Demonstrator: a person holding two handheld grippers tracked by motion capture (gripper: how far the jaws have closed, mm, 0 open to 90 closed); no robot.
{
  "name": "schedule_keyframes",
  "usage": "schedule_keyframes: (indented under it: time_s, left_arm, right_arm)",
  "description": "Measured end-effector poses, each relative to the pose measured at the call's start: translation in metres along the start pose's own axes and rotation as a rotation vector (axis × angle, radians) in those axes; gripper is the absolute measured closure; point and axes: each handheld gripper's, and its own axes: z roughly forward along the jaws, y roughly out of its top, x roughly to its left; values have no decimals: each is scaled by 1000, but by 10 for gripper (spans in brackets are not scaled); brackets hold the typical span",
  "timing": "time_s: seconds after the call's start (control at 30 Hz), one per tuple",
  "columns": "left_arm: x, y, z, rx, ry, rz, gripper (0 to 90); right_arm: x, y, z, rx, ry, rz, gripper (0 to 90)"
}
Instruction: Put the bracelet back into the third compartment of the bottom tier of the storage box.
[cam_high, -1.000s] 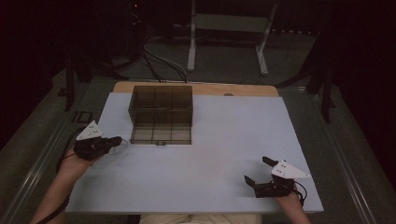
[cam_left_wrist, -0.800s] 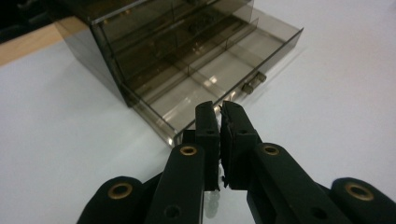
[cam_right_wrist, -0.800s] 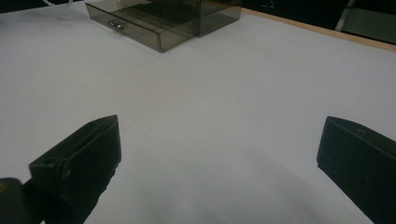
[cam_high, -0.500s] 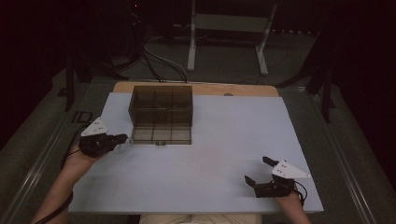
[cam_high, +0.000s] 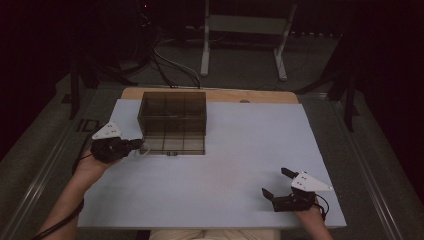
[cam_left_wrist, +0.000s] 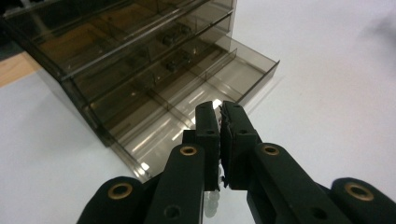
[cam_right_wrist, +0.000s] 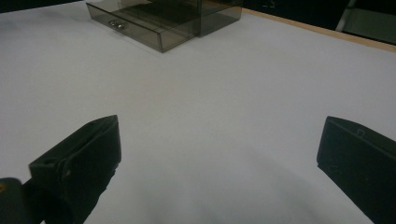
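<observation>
Smoke-tinted plastic is forming the drawer cabinet (cam_high: 172, 117), which is standing toward the far left of the pale counter (cam_high: 240, 165), with its bottom drawer (cam_high: 172, 145) pulled out toward the person. Left tool (cam_high: 134, 145) is hovering just beside the left front corner of that drawer, its jaws clenched, with something small and pale seeming to be pinched between them; what it is cannot be told. Right tool (cam_high: 278, 184) is resting well apart from the cabinet, near the right front of the counter, jaws released and grasping nothing. Judging from this posture, the risk is that the left tool is standing over the drawer wall rather than a compartment, so a release here could be dropping the item onto the counter, or a sideways nudge could be shifting the light cabinet. Drawer compartments are appearing empty; the upper drawers are showing only dividers and small dark handles.
</observation>
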Motion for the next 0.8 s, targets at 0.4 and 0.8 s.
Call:
schedule_keyframes:
  time_s: [0.4,0.8]
  left_arm:
    - [-4,17,10,3,-21,18,882]
    - [-7,32,22,-12,-51,25,882]
  right_arm:
    - [0,0,0,-3,4,-2,0]
    - [0,0,-1,-2,4,-2,0]
